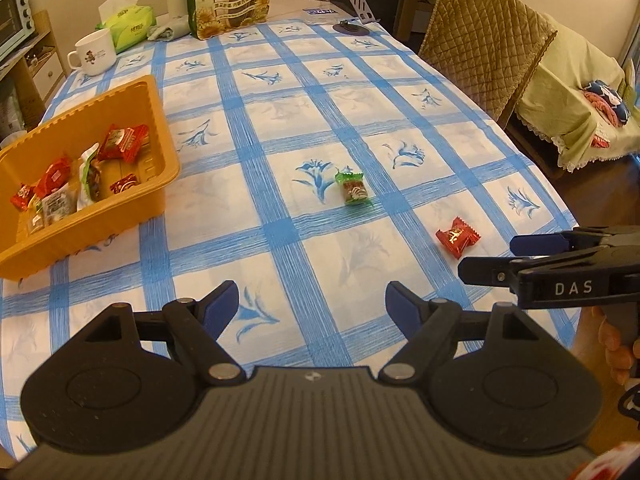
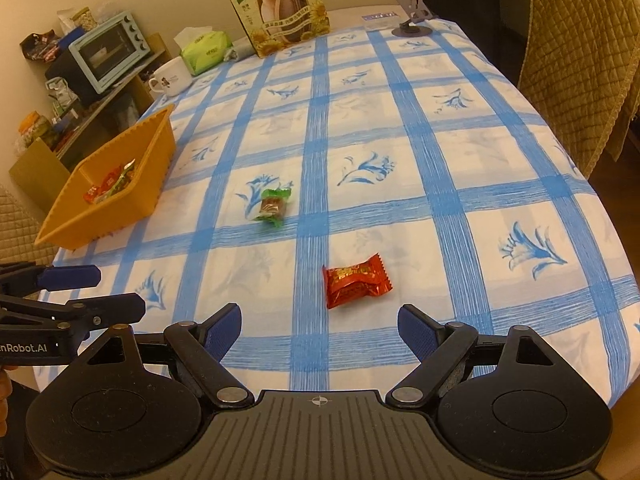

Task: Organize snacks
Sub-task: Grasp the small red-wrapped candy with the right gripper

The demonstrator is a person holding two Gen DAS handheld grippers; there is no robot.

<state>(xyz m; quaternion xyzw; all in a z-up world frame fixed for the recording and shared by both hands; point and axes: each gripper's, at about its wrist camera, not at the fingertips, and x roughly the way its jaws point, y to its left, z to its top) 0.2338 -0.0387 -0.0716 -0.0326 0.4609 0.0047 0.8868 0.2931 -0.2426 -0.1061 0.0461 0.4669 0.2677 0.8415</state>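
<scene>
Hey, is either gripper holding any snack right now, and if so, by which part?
Nothing is held. The left gripper and right gripper are both open and empty. The red candy and green candy lie loose on the tablecloth.

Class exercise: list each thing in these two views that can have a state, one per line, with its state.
left gripper: open, empty
right gripper: open, empty
orange basket: upright, holds several wrapped snacks
green-wrapped snack: loose on the tablecloth, outside the basket
red-wrapped snack: loose on the tablecloth, just ahead of the right gripper
sunflower seed bag: standing upright
white mug: upright
</scene>
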